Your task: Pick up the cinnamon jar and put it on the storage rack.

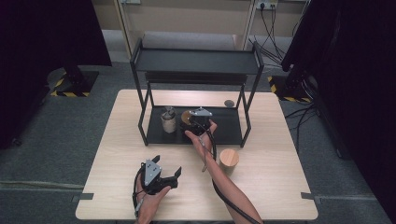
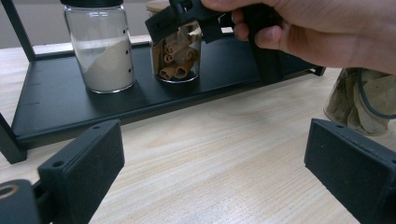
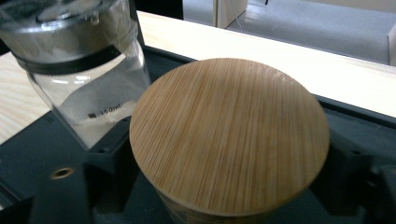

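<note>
A black two-tier shelf (image 1: 196, 61) stands on the wooden table. On its lower tier is a glass jar of cinnamon sticks (image 2: 177, 58) with a round wooden lid (image 3: 229, 135). My right gripper (image 1: 196, 122) reaches in over it, one jaw against each side of the jar just below the lid, shut on the jar, which stands upright on the tier. My left gripper (image 1: 166, 165) rests open near the table's front, with nothing between its jaws (image 2: 210, 158).
A metal-lidded jar of white powder (image 1: 168, 119) stands just left of the cinnamon jar. A wooden-lidded jar of dried leaves (image 1: 229, 160) sits on the table right of my forearm. A small dark disc (image 1: 229, 103) lies behind the shelf.
</note>
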The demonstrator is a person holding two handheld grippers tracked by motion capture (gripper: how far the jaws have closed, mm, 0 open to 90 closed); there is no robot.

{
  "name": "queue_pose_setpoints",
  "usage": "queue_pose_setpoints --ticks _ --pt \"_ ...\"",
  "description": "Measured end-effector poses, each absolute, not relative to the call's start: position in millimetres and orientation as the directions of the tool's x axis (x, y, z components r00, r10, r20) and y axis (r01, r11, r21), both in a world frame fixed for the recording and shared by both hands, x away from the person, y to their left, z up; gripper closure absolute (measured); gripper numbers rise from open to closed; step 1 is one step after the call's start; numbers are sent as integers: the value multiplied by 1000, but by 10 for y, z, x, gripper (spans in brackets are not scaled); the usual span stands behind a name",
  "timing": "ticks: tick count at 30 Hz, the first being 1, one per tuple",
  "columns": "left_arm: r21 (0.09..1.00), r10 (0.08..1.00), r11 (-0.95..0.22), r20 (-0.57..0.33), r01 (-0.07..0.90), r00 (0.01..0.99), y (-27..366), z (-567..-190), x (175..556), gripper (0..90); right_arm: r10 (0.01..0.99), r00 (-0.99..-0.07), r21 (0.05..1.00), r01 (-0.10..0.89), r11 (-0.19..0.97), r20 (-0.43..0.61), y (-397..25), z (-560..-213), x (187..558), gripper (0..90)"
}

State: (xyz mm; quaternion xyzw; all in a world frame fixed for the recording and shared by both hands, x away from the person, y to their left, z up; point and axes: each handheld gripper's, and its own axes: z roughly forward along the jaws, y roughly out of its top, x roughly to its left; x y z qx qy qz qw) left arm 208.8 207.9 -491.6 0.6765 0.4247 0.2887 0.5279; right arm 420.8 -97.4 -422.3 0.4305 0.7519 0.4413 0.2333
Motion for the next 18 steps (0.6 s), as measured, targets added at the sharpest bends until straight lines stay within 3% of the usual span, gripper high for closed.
queue_pose_setpoints --ticks 13,18 --pt "959 879 -83 -58 271 473 2079 -4914 2091 44 861 -506 849 477 228 53 -984 -4083 4164 76" --pt "959 879 -83 -58 272 473 2077 -4913 2091 44 858 -509 849 481 219 67 -1037 -4042 4143 70"
